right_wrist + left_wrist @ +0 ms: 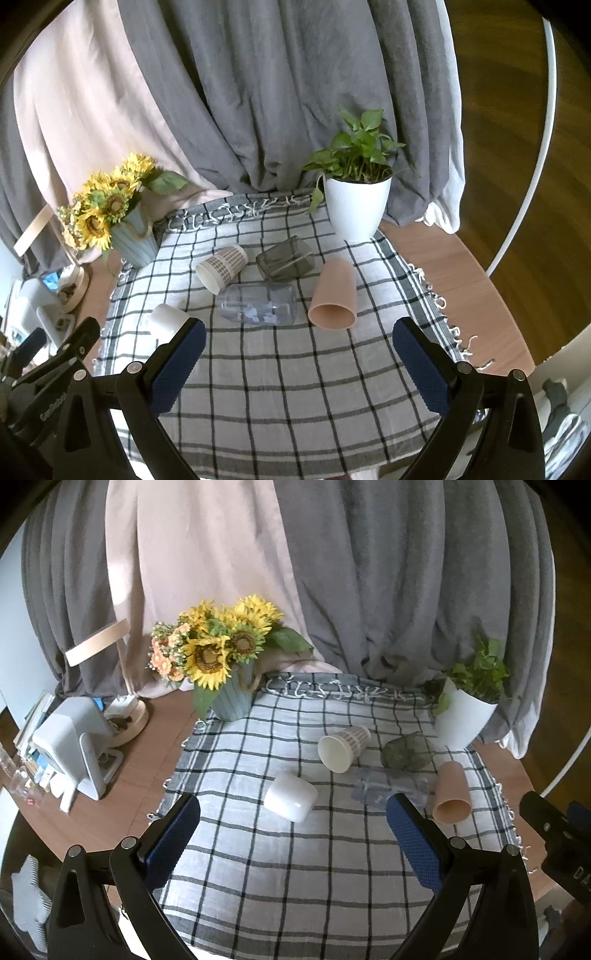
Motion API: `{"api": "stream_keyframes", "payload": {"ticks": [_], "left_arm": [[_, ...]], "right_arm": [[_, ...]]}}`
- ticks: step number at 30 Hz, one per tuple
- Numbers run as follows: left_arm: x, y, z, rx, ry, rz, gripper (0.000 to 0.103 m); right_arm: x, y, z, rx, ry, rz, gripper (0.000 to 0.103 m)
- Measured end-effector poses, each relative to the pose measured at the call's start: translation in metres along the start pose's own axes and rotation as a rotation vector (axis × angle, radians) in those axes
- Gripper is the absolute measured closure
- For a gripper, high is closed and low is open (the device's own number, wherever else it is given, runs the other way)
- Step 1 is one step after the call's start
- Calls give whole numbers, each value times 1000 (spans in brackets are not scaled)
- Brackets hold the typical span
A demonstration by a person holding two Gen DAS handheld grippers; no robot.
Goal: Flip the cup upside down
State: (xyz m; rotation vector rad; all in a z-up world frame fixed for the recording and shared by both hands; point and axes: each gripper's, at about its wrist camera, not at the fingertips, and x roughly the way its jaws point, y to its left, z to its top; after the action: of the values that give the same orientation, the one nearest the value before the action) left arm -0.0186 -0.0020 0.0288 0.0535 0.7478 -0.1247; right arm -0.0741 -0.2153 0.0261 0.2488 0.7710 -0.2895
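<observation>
Several cups lie on their sides on a checked cloth [280, 878]. A white cup [291, 796] lies nearest the left gripper; it also shows in the right wrist view [167, 319]. A patterned paper cup [343, 748] [221, 269], a clear glass [388, 788] [258, 303], a dark green glass [405, 751] [285, 260] and a peach cup [453, 793] [334, 295] lie further back. My left gripper [293, 843] is open and empty, short of the white cup. My right gripper [297, 363] is open and empty, short of the clear glass and peach cup.
A sunflower vase [233, 698] [133, 240] stands at the cloth's back left and a white plant pot [463, 716] [356, 206] at the back right. Grey and pink curtains hang behind. A white device [74, 746] and clutter sit on the wooden table at left.
</observation>
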Motion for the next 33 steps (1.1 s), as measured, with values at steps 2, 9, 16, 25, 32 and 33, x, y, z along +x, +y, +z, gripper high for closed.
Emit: {"api": "stream_keyframes", "payload": {"ticks": [2,9,16,25,32,33], "left_arm": [[-2,-1,0,7,-9,6,0],[-6,-2,0,8,-18,12,0],[-8,-3,3,16,-24,15,0],[-9,-4,3,18,-26,18,0],[-9,-3,3,20,-25,21,0],[-9,-3,2,20,-27,20,0]], "right_arm": [[-1,-1,0,1,-1,1,1],[-3,-2,-1,0,-6,1,1],[-6,-5,0,-7,-11,-4,1],[-9,-7,1,-6,-16,-6,1],[-10,-6,0,-5,-17,-7,1],[-10,-6,0,-5,-17,-7,1]]}}
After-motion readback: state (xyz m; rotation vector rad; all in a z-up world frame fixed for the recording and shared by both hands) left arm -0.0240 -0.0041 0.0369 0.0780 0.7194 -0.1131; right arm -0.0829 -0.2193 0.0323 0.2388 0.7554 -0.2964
